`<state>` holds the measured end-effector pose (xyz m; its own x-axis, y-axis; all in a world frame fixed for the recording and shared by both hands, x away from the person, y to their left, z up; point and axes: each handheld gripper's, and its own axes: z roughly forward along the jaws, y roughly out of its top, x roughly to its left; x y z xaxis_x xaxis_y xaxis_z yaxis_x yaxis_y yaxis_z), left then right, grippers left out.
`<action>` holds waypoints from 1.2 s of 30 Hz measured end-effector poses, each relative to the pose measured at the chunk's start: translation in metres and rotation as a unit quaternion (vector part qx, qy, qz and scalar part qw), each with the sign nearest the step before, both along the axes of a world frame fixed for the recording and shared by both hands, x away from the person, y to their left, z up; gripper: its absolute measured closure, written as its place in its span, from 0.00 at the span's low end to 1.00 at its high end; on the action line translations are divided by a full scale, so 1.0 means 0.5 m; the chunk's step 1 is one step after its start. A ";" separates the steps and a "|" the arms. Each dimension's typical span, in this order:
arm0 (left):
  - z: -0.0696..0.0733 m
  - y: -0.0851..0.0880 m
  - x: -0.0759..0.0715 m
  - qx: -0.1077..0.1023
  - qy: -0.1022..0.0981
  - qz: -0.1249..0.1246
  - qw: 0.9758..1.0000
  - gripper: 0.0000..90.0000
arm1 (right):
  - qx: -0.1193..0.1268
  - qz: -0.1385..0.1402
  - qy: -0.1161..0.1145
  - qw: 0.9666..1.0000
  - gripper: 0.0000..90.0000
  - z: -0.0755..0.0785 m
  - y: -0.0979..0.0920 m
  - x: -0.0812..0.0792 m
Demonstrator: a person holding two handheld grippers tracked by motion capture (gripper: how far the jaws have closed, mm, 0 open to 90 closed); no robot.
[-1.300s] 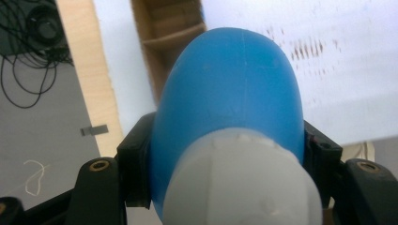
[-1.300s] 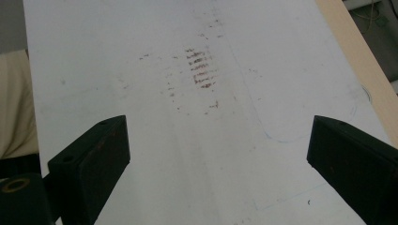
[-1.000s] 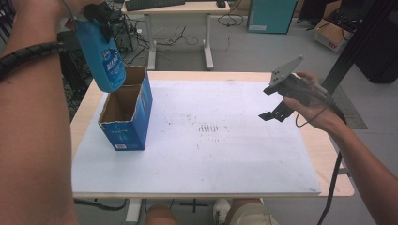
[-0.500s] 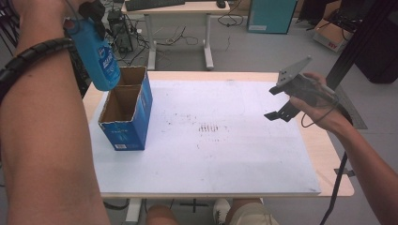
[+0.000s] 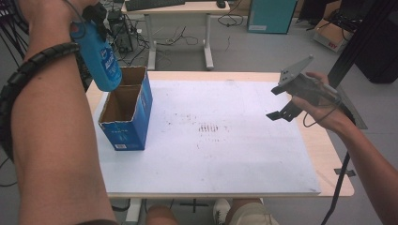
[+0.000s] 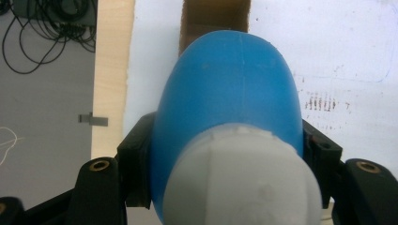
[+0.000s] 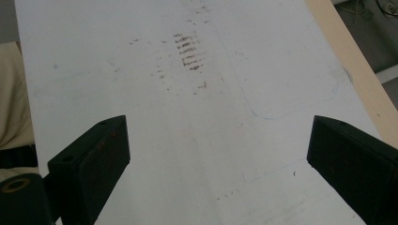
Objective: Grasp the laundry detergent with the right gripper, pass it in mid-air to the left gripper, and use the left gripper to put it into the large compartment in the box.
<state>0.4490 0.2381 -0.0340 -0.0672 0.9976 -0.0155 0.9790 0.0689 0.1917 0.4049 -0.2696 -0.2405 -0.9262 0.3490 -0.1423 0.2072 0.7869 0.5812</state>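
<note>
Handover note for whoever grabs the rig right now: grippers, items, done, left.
Left gripper: shut on the blue bottle, held in the air, bottom end down, above the open cardboard box.
Right gripper: open, holding nothing, hovering over the right side of the table.
Box stands upright at the left of the white mat; inside looks empty as far as it shows.
Done: bottle picked up and brought over the box.
Left: probably lower it into the box and release.
</note>
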 end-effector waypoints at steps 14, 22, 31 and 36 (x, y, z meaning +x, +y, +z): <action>-0.031 0.005 0.007 -0.007 0.001 0.002 1.000 0.41 | -0.009 0.001 -0.003 1.000 0.07 0.000 -0.006 -0.002; -0.047 0.005 0.010 -0.010 0.001 0.004 1.000 0.41 | -0.010 -0.002 -0.003 1.000 0.07 0.001 -0.002 -0.004; -0.075 0.009 0.013 -0.013 0.003 0.005 1.000 0.41 | -0.010 -0.004 -0.003 1.000 0.07 0.001 -0.002 -0.006; -0.095 0.011 0.014 -0.016 0.005 0.005 1.000 0.41 | -0.014 -0.004 -0.003 1.000 0.07 0.001 -0.007 -0.006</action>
